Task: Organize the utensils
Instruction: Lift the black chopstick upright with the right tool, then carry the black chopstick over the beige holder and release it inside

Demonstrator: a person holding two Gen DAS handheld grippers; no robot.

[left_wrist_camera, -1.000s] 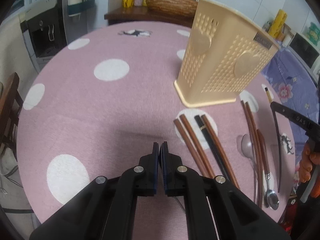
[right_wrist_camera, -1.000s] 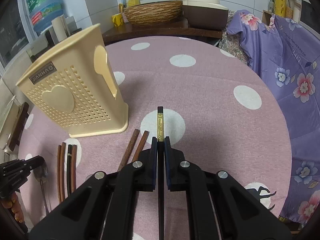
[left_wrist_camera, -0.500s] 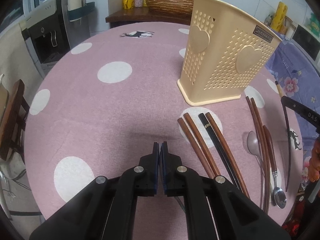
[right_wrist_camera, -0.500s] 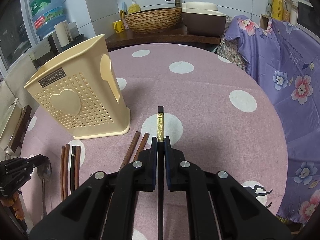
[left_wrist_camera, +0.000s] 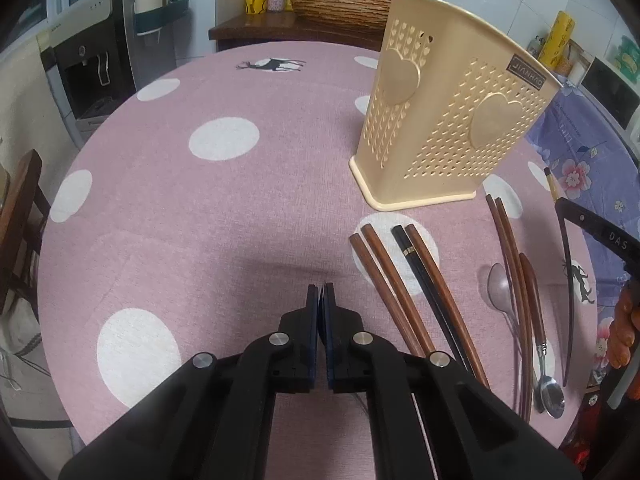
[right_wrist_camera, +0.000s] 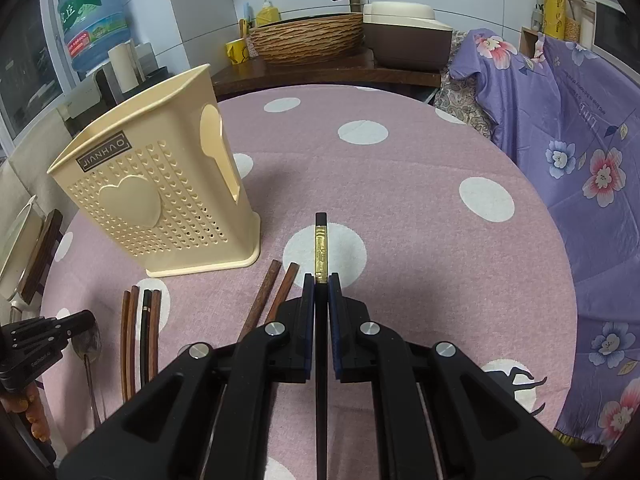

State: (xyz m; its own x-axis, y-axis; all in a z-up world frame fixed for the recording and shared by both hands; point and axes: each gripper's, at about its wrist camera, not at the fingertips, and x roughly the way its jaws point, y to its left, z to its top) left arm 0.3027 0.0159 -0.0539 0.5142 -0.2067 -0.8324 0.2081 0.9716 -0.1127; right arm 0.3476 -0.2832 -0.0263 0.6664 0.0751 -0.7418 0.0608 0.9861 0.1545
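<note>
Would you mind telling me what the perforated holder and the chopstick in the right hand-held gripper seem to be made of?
Holder: cream moulded plastic, judging by its uniform punched holes and semi-matte sheen. Chopstick: black, with a gold patterned band; its material is unclear.

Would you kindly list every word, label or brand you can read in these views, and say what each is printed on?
"JIANHAO": dark label on the beige utensil holder.
"DAS": start of a longer word on the right gripper, rest cut off.
Water bottle label: large characters, blurred, unreadable.
Purple floral cloth: small script, too small to read.
Left gripper: tiny print, illegible.
</note>
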